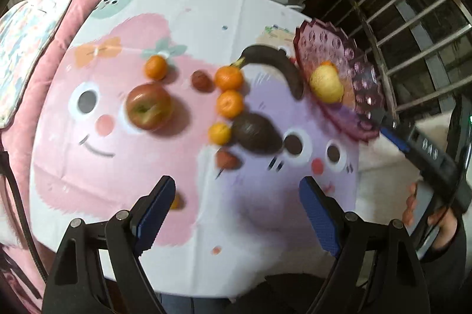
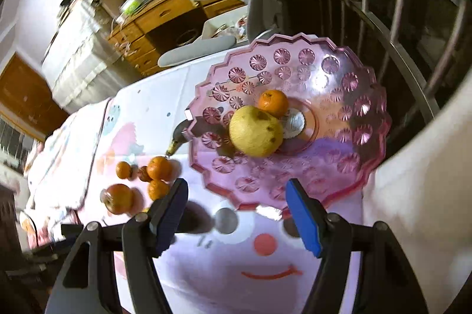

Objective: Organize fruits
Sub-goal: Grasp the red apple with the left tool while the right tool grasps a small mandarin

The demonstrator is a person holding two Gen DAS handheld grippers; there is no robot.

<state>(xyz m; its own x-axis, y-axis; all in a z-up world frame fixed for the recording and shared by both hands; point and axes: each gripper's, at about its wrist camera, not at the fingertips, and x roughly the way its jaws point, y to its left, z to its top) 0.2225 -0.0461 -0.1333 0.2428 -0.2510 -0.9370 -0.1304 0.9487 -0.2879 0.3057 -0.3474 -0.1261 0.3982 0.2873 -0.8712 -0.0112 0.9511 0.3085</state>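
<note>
While both hover, we see left claw point(image 1: 237, 196) released, empty | right claw point(image 2: 237, 203) released, empty | pink bowl point(image 2: 348, 166) at its 12 o'clock holds pear point(image 2: 255, 131) | surface point(image 1: 183, 225) carries apple point(image 1: 149, 106).

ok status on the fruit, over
Both grippers open, empty. Pear and one orange in bowl; apple, rest on table. Nothing blocking.

From your left wrist view, the bowl point(image 1: 339, 84) sits at two o'clock on the tabletop point(image 1: 188, 19), with a pear point(image 1: 326, 84) and a tangerine point(image 2: 273, 103) in it. The banana point(image 1: 280, 66) lies just beside its rim. The apple point(image 1: 149, 106) sits at ten o'clock, the avocado point(image 1: 255, 132) near centre among loose tangerines
</note>
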